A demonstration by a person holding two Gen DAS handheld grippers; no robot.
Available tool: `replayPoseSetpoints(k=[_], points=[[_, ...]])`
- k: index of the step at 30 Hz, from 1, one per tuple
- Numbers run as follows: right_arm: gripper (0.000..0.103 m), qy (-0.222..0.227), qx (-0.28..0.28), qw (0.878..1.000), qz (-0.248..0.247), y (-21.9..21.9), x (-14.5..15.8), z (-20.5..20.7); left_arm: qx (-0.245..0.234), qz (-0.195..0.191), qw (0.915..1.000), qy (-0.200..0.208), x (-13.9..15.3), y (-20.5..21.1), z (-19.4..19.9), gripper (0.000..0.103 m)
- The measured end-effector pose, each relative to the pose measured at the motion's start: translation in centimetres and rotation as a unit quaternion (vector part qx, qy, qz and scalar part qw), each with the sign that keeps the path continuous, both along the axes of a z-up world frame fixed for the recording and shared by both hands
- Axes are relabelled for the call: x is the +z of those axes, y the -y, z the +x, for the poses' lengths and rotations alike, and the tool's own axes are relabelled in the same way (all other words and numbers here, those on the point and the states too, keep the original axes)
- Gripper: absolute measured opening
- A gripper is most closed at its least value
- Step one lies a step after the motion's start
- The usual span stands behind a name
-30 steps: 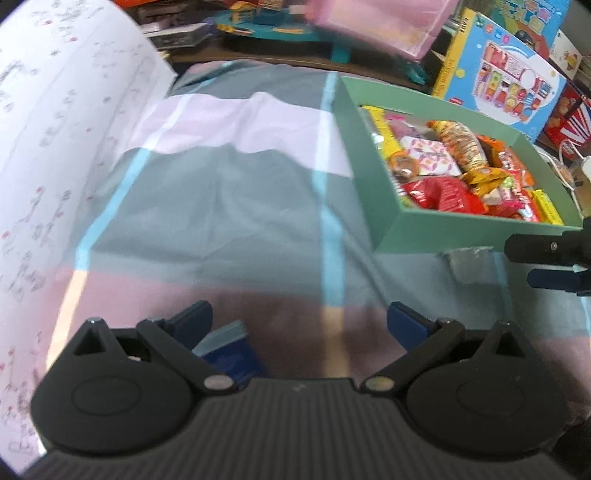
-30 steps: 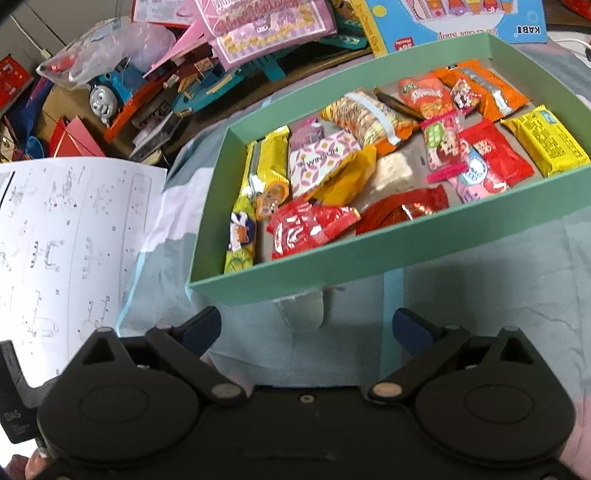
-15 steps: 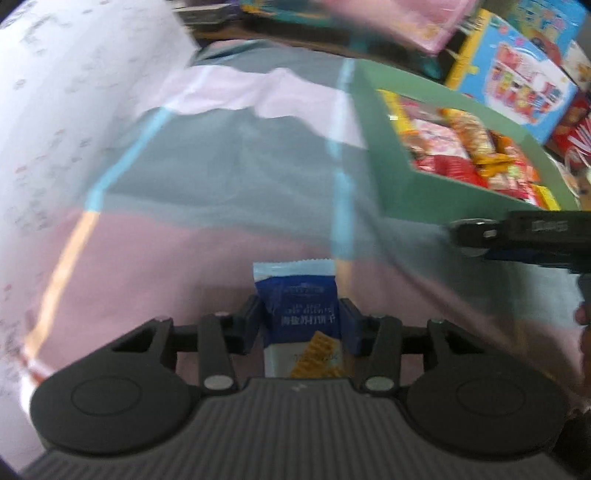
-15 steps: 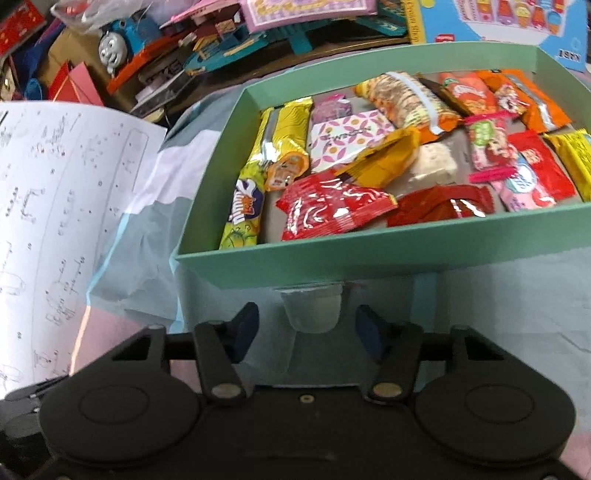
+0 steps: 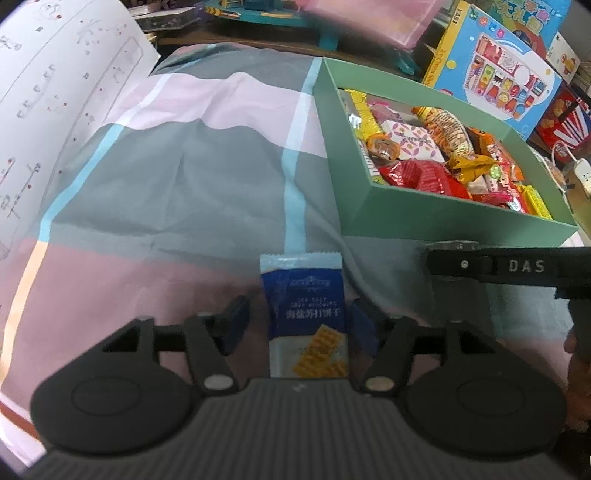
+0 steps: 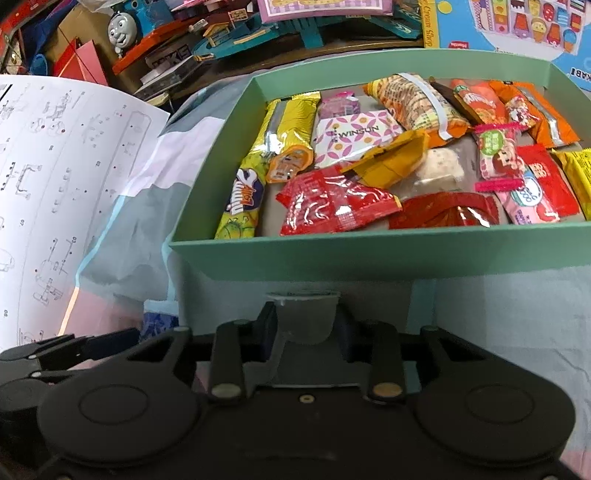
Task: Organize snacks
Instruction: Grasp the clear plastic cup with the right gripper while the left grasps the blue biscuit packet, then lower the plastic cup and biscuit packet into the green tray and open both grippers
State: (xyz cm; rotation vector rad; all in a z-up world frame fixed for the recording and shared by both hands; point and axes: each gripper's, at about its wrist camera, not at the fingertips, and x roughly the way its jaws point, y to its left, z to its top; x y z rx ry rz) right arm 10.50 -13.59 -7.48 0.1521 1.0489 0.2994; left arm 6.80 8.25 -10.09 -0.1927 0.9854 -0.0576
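Left gripper: jaws part open and just widening, blue cracker packet lying between them. The right pad sits at the packet's edge, the left pad stands clear with a gap, so no grip. Packet lies flat on the checked cloth, just in front of the green box's near left corner.

Right gripper: jaws just closing in, pads pressed on both sides of a small clear jelly cup. Cup sits right against the box's near wall, outside it, rim towards the box.

The right gripper's black side shows in the left wrist view, level, just in front of the box's near wall, right of the packet. The left gripper's dark tips show in the right wrist view at lower left, left of the box, a scrap of the blue packet beside them.

Both grippers point steeply down at the cloth.

The box rests on the cloth, full of loose snack packs: long yellow one by the left wall, red pack near the front, white-and-pink patterned pack mid-left, orange packs at the far right.

Left of the box: large white instruction sheet over the cloth. Behind the box: toy clutter, blue train engine, blue toy carton.
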Motion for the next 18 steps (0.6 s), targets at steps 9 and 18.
replayPoseSetpoints(k=[9, 18], points=[[0.032, 0.012, 0.003, 1.0, 0.008, 0.9, 1.2, -1.9, -0.004, 0.011, 0.9999, 0.003, 0.4, 0.5, -0.5, 0.04], [0.032, 0.032, -0.018, 0.999, 0.022, 3.4, 2.9, -3.8, -0.03, 0.009, 0.9987, 0.041, 3.7, 2.2, -1.7, 0.04]])
